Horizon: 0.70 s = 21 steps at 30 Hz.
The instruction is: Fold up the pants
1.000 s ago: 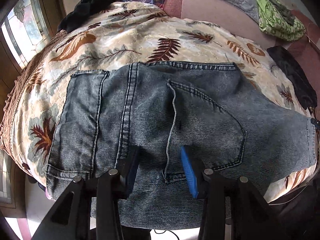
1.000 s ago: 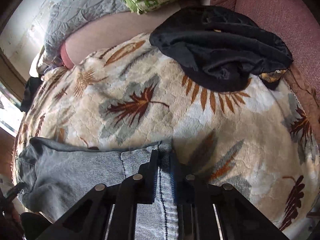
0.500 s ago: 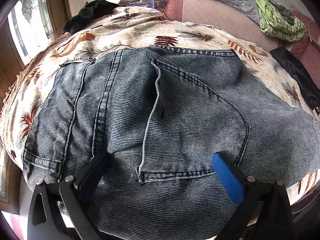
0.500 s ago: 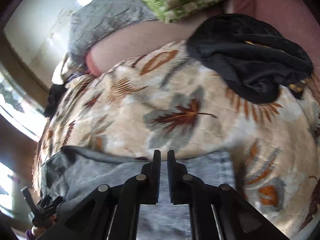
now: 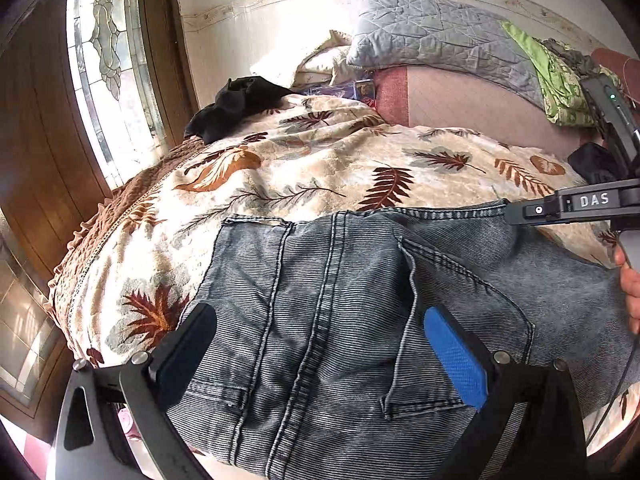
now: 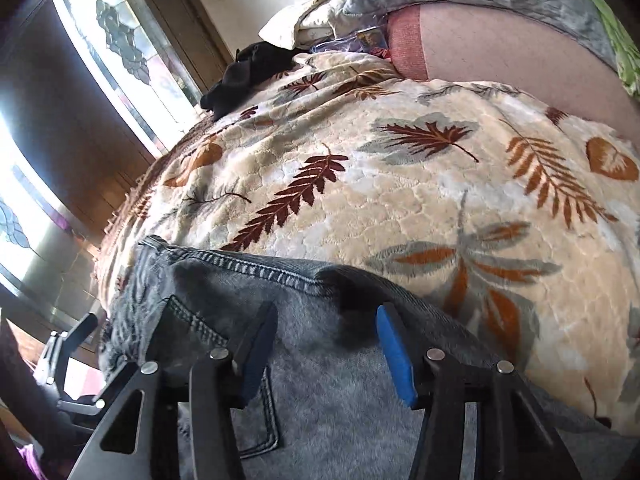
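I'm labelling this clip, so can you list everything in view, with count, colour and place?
grey-blue denim pants: one, folded, flat on the blanket, nearest the cameras.
cream plush blanket with rust and grey leaves: one, covering the bed.
black crumpled garment: one, far left corner of the blanket.
grey quilted pillow: one, against the wall.
green patterned cloth: one, right of the pillow.
stained-glass window: one, pale, left wall.
left gripper: black, blue-padded fingers wide open above the pants.
right gripper: black, blue-padded, its jaws have just been opening, nothing pinched between them.
hand: one, right edge, holding the right gripper.
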Each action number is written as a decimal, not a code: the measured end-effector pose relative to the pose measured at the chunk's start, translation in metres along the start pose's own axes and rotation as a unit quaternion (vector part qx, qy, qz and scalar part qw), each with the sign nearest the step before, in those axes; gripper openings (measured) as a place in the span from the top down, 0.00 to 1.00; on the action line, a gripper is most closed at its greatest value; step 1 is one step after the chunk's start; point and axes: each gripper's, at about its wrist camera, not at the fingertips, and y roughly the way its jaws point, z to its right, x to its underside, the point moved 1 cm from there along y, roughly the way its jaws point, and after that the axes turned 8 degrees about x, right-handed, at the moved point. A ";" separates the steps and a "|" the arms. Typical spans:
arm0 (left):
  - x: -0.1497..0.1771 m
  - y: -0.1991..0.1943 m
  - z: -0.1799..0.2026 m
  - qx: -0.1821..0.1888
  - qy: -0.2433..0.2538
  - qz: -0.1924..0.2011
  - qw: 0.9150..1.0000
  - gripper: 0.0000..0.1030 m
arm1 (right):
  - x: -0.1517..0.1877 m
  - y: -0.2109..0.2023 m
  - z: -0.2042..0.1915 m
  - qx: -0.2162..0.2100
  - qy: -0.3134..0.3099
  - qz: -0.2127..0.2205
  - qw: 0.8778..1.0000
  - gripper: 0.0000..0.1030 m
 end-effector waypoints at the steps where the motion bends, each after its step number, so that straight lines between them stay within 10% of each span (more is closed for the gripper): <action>1: -0.001 0.001 -0.001 -0.002 0.001 0.000 1.000 0.00 | -0.001 0.007 -0.001 0.008 -0.012 -0.003 1.000 0.47; 3: -0.002 0.002 -0.003 -0.013 0.010 -0.001 1.000 0.00 | -0.003 0.021 -0.003 0.008 -0.030 -0.020 0.999 0.47; 6: -0.004 0.006 -0.005 -0.023 0.007 -0.008 1.000 0.00 | -0.005 0.033 -0.006 0.009 -0.053 -0.037 0.998 0.87; 8: -0.004 0.009 -0.011 -0.021 -0.006 -0.012 1.000 0.00 | -0.008 0.038 -0.006 0.018 -0.051 -0.037 0.998 0.93; 21: -0.007 0.020 0.000 -0.051 -0.004 -0.014 0.999 0.00 | -0.038 0.083 0.012 0.071 0.030 -0.059 0.995 0.94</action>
